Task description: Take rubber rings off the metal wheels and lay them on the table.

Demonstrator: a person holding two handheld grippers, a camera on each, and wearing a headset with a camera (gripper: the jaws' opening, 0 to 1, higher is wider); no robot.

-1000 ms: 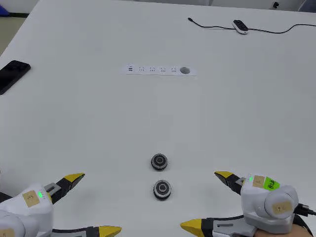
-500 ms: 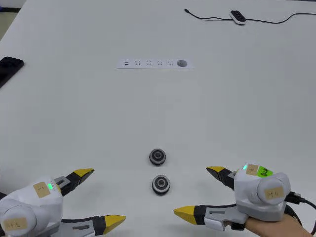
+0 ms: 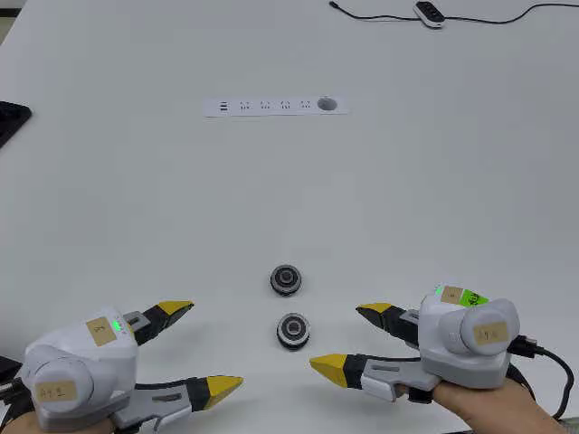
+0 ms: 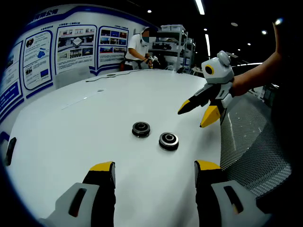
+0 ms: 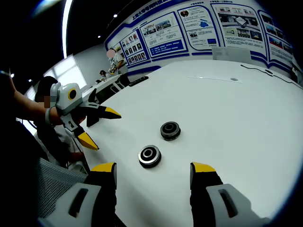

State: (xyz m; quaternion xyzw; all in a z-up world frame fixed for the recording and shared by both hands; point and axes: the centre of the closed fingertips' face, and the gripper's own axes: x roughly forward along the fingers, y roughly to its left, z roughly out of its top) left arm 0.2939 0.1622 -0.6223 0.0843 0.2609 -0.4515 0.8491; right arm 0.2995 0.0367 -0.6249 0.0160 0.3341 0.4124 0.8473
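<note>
Head view: where are the wheels?

— Two of them on the white table (image 3: 434,181), near its front edge and about midway across. The far wheel (image 3: 286,279) and the near wheel (image 3: 293,330) lie flat, close together but not touching. Both are dark round the rim with pale metal at the hub.

And the claws?

— The left gripper (image 3: 201,347) is to the left of the near wheel, released, with its yellow tips spread wide and nothing between them. The right gripper (image 3: 347,337) is just right of that wheel, also spread and empty. Neither touches a wheel. The tips of the two grippers point toward each other across the pair.

Do the gripper views agree?

— Yes. In each one both wheels sit ahead of the spread jaws, and the other gripper is beyond them, above the table.

Anything else there?

— A white strip (image 3: 276,106) lies farther back. A phone (image 3: 9,117) is at the left edge, and a remote (image 3: 428,12) on a cable (image 3: 507,18) is at the far right.
</note>
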